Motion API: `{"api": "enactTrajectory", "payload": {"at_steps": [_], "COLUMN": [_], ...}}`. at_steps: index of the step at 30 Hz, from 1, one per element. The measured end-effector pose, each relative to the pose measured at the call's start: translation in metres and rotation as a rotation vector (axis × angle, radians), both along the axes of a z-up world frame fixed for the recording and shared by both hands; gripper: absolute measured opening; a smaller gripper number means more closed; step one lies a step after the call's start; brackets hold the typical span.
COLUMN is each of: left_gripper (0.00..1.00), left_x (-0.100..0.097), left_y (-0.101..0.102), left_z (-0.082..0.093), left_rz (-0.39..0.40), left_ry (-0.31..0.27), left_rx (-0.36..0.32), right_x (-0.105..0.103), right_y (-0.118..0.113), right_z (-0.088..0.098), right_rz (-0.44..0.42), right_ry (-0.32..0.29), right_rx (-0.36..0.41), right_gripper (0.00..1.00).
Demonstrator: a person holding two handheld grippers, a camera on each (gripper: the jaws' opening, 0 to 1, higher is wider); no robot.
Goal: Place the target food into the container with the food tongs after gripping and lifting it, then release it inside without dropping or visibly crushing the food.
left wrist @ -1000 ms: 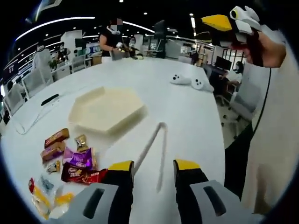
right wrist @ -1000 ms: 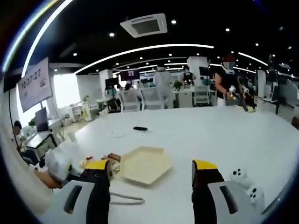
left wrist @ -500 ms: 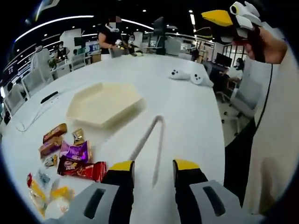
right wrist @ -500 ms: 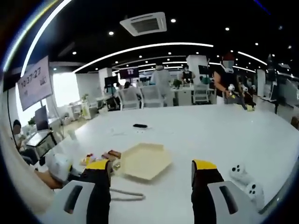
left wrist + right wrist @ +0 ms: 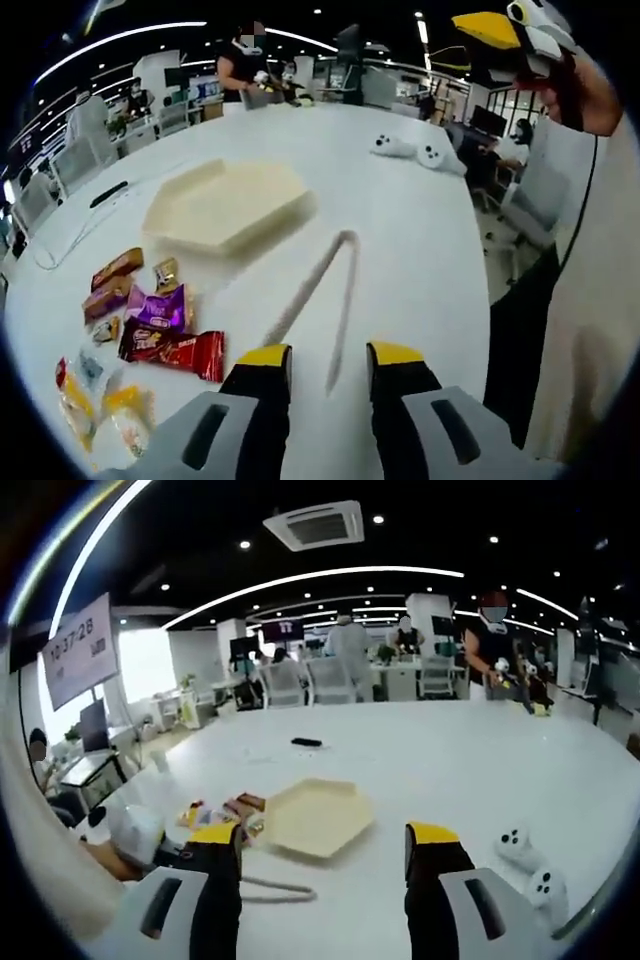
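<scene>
Left gripper [image 5: 322,362], parted and empty, hovers just short of the slim pale plastic tongs [image 5: 322,298] lying beside the cream hexagonal tray [image 5: 225,205] — light, springy, best pinched mid-arms — with crinkly wrapped snacks [image 5: 160,335] left of them, right gripper [image 5: 322,842] open and empty.

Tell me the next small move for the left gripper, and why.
Probably ease the left gripper forward and down onto the tongs. Its jaws stand open and empty, the tongs lie loose on the table just ahead of them, and the wrapped snacks lie outside the hexagonal tray, so no food can be lifted until the tongs are in hand.
</scene>
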State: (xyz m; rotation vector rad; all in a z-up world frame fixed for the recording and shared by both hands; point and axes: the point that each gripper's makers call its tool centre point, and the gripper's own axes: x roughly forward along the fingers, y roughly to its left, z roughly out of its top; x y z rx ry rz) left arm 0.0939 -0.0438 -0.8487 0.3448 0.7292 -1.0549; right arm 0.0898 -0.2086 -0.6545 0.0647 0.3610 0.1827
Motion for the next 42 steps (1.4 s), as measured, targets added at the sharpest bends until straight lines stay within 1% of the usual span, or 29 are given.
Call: {"api": "enactTrajectory", "payload": {"at_steps": [1, 3, 4, 10, 16, 23, 26, 31, 40, 42], "left_gripper": [0.29, 0.29, 0.29, 0.25, 0.23, 0.2, 0.19, 0.18, 0.13, 0.12], "left_x": [0.0, 0.0, 0.0, -0.003, -0.003, -0.003, -0.004, -0.003, 0.001, 0.002], "left_y": [0.001, 0.005, 0.005, 0.004, 0.003, 0.001, 0.0, -0.001, -0.001, -0.002], "left_z": [-0.002, -0.008, -0.009, -0.008, -0.009, -0.011, -0.012, -0.013, -0.012, -0.012], "left_rz": [-0.001, -0.019, -0.021, -0.031, -0.036, -0.047, -0.057, -0.067, -0.068, -0.077], "left_ry": [0.0, -0.017, -0.012, -0.002, 0.004, 0.003, 0.007, -0.006, -0.018, -0.029], "left_rx": [0.011, 0.056, 0.06, 0.05, 0.045, 0.052, 0.056, 0.063, 0.064, 0.062], "right_x": [0.0, 0.001, 0.0, 0.0, 0.003, 0.005, 0.004, 0.002, 0.005, 0.005], "right_y": [0.0, 0.0, 0.001, 0.002, 0.006, 0.005, 0.005, 0.005, 0.006, 0.006], "right_z": [0.0, -0.002, -0.003, -0.006, -0.006, -0.007, -0.011, -0.014, -0.013, -0.014], "right_rz": [-0.001, 0.0, 0.004, 0.009, 0.025, 0.029, 0.031, 0.034, 0.038, 0.038], "right_ry": [0.001, 0.008, 0.012, 0.022, 0.024, 0.029, 0.042, 0.054, 0.055, 0.06], "right_rx": [0.001, 0.001, -0.001, -0.008, -0.013, -0.015, -0.017, -0.021, -0.019, -0.023], "right_gripper": [0.66, 0.66, 0.66, 0.66, 0.64, 0.63, 0.62, 0.61, 0.6, 0.59]}}
